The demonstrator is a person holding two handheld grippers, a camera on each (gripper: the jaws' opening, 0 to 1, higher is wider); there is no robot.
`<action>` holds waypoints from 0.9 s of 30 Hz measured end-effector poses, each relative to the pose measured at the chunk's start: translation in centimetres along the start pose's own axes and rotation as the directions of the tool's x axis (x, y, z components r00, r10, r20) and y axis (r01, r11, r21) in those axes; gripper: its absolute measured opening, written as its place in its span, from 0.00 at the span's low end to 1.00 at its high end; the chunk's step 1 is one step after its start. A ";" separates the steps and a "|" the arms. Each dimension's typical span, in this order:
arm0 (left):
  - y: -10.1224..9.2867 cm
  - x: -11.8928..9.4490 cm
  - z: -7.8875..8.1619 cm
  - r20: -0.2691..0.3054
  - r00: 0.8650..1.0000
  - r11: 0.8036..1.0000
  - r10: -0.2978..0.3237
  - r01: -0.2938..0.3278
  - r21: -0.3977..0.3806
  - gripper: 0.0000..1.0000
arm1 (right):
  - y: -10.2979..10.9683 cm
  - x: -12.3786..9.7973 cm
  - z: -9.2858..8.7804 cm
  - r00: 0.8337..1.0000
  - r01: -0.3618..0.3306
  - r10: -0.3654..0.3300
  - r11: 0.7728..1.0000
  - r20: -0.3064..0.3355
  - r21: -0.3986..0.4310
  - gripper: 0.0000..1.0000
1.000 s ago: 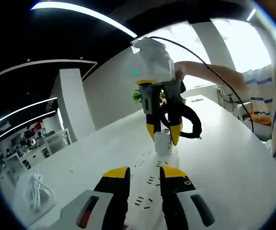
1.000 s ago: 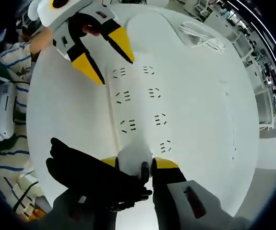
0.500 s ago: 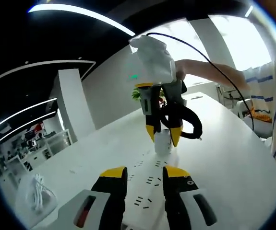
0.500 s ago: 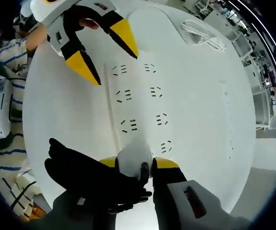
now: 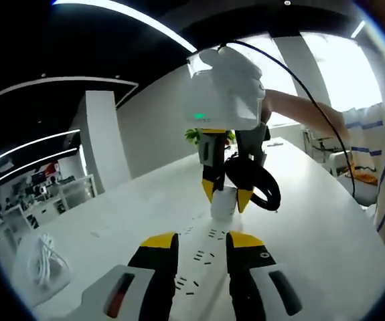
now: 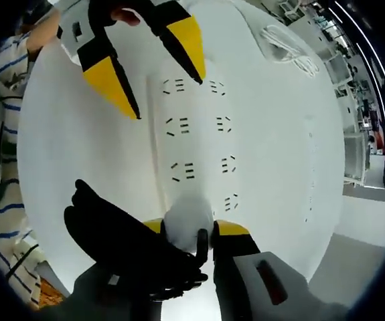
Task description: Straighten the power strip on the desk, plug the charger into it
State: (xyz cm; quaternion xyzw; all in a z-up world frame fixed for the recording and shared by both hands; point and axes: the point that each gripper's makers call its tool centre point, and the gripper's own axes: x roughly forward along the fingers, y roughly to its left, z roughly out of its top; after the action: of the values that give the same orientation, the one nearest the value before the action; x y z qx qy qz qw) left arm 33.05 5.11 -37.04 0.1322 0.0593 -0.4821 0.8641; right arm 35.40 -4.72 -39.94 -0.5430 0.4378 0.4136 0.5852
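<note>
Two yellow-tipped tools are at work over the white tabletop (image 6: pixel 279 167). The right tool (image 6: pixel 189 231) clamps a small white block-shaped charger (image 6: pixel 188 215) between its narrowly set jaws; a thick black coiled cable (image 6: pixel 122 244) hangs from the tool at 8 o'clock in the right gripper view. In the left gripper view the same right tool (image 5: pixel 226 198) stands upright at 12 o'clock, with the charger (image 5: pixel 222 202) at the far end of the flat white power strip (image 5: pixel 202 257) and the black cable (image 5: pixel 259 184) looped at its 3 o'clock side. Whether the charger is seated in a socket cannot be told.

The power strip (image 6: pixel 195 144) lies flat on the tabletop, two columns of dark socket slots running from 12 o'clock to 6 o'clock in the right gripper view. The charger sits at its 6 o'clock end.

The left tool (image 5: pixel 202 242) holds nothing; its jaws stand moderately apart above the near end of the strip. In the right gripper view the left tool (image 6: pixel 159 80) enters at 11 o'clock, jaws spread, above the far sockets.

A loose bundle of white cord (image 6: pixel 287 48) rests on the tabletop at 1 o'clock, well apart from the strip. A person's striped sleeve (image 5: pixel 379 167) shows at 3 o'clock in the left gripper view.
</note>
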 end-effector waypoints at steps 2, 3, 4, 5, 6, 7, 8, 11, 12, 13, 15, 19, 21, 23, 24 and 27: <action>0.0 0.0 0.0 -0.003 1.000 1.000 0.002 -0.002 0.004 0.29 | -0.1 0.0 0.0 0.999 -0.027 0.026 0.999 0.046 0.019 0.24; 0.0 0.0 0.0 -0.003 1.000 1.000 0.003 -0.003 0.005 0.29 | -0.1 0.0 -0.1 0.997 -0.036 0.035 0.999 0.068 0.025 0.24; 0.0 0.0 0.0 -0.004 1.000 1.000 0.002 -0.002 0.005 0.29 | -0.1 0.0 -0.2 0.995 -0.046 0.043 0.999 0.090 0.028 0.24; 0.0 0.0 -0.1 -0.004 1.000 1.000 0.000 0.000 0.003 0.29 | -0.1 0.0 -0.4 0.994 -0.052 0.049 0.998 0.097 0.038 0.24; 0.0 0.0 -0.1 -0.005 1.000 1.000 -0.001 0.001 0.001 0.29 | -0.2 0.0 -0.5 0.993 -0.059 0.055 0.998 0.105 0.036 0.24; 0.0 0.1 -0.1 -0.005 1.000 1.000 0.000 0.000 0.001 0.29 | -0.3 0.0 -0.5 0.991 -0.067 0.062 0.997 0.119 0.039 0.24; 0.0 0.1 -0.2 -0.007 1.000 1.000 -0.001 0.001 0.001 0.29 | -0.3 0.0 -0.4 0.991 -0.071 0.066 0.997 0.117 0.043 0.24; -0.1 0.3 -0.2 -0.006 1.000 1.000 -0.006 0.006 -0.004 0.29 | -0.1 0.1 -0.2 0.996 -0.069 0.067 0.997 0.051 0.038 0.24; -0.2 0.4 -0.2 -0.007 1.000 1.000 -0.010 0.010 -0.005 0.29 | -0.1 0.2 -0.2 0.998 -0.055 0.055 0.998 -0.020 0.022 0.24; -0.3 0.4 -0.2 -0.009 1.000 1.000 -0.014 0.013 -0.007 0.29 | -0.1 0.2 0.0 0.998 -0.050 0.051 0.999 -0.038 0.012 0.24; -0.4 0.5 -0.4 -0.014 1.000 1.000 -0.016 0.016 -0.004 0.29 | 0.0 0.3 -0.1 0.995 -0.042 0.042 0.999 -0.092 0.006 0.24; -0.6 0.6 -0.5 -0.025 1.000 1.000 -0.018 0.018 0.008 0.29 | 0.1 0.4 -0.2 0.998 -0.065 0.065 0.997 0.004 0.036 0.24; -0.6 0.6 -0.6 -0.027 0.999 1.000 -0.021 0.021 0.004 0.29 | 0.0 0.4 -0.4 0.995 -0.080 0.077 0.996 0.068 0.046 0.24; -0.7 0.7 -0.8 -0.033 0.999 1.000 -0.020 0.021 0.005 0.29 | 0.0 0.3 -0.5 0.991 -0.083 0.077 0.995 0.111 0.047 0.24; -0.7 0.8 -0.9 -0.035 0.999 1.000 -0.021 0.021 0.005 0.29 | 0.0 0.3 -0.5 0.991 -0.082 0.076 0.996 0.109 0.047 0.24; -0.7 0.9 -1.1 -0.042 0.999 1.000 -0.023 0.023 0.002 0.29 | 0.0 0.4 -0.4 0.997 -0.063 0.062 0.998 0.033 0.029 0.24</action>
State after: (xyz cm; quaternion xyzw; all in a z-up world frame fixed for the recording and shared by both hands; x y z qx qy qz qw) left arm 32.95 4.35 -38.37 0.1428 0.0782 -0.4892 0.8568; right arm 35.48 -5.13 -40.32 -0.5132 0.4514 0.4338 0.5871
